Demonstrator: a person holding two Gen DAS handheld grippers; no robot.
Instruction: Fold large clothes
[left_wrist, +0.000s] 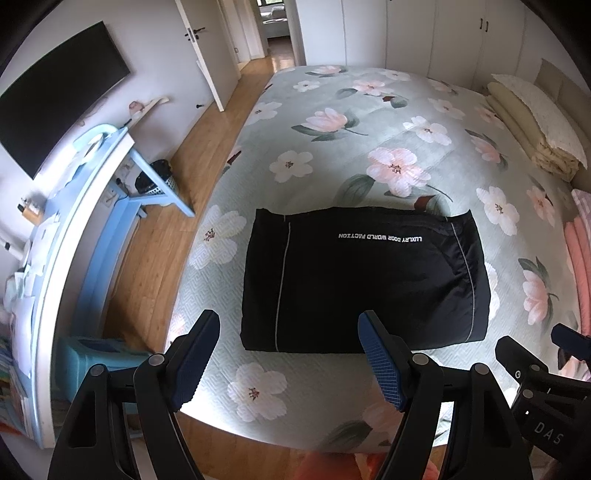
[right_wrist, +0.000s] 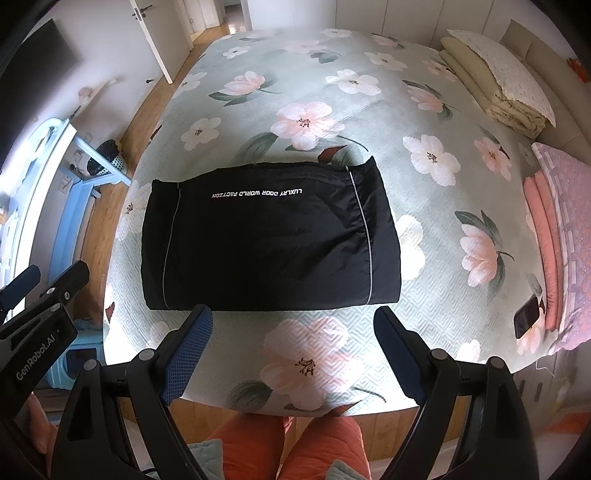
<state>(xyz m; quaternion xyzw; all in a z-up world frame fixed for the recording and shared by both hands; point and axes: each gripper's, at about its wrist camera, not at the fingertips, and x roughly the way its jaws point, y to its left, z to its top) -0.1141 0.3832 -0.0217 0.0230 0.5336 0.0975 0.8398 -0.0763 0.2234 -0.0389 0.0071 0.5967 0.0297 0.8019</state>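
Observation:
A black garment (left_wrist: 364, 280) lies folded into a flat rectangle on the floral bedspread (left_wrist: 369, 122), near the bed's front edge. It has grey piping and white lettering across the top. It also shows in the right wrist view (right_wrist: 269, 240). My left gripper (left_wrist: 290, 332) is open and empty, held above the bed's front edge just short of the garment. My right gripper (right_wrist: 293, 325) is open and empty, also just in front of the garment's near edge. The right gripper's body shows at the lower right of the left wrist view.
Folded cream bedding (right_wrist: 495, 81) and a pink and lilac stack (right_wrist: 554, 229) lie along the bed's right side, with a phone (right_wrist: 526, 317) beside them. A blue desk (left_wrist: 110, 177), a bin (left_wrist: 155, 177) and a wall screen (left_wrist: 55, 92) stand left. Wooden floor runs between.

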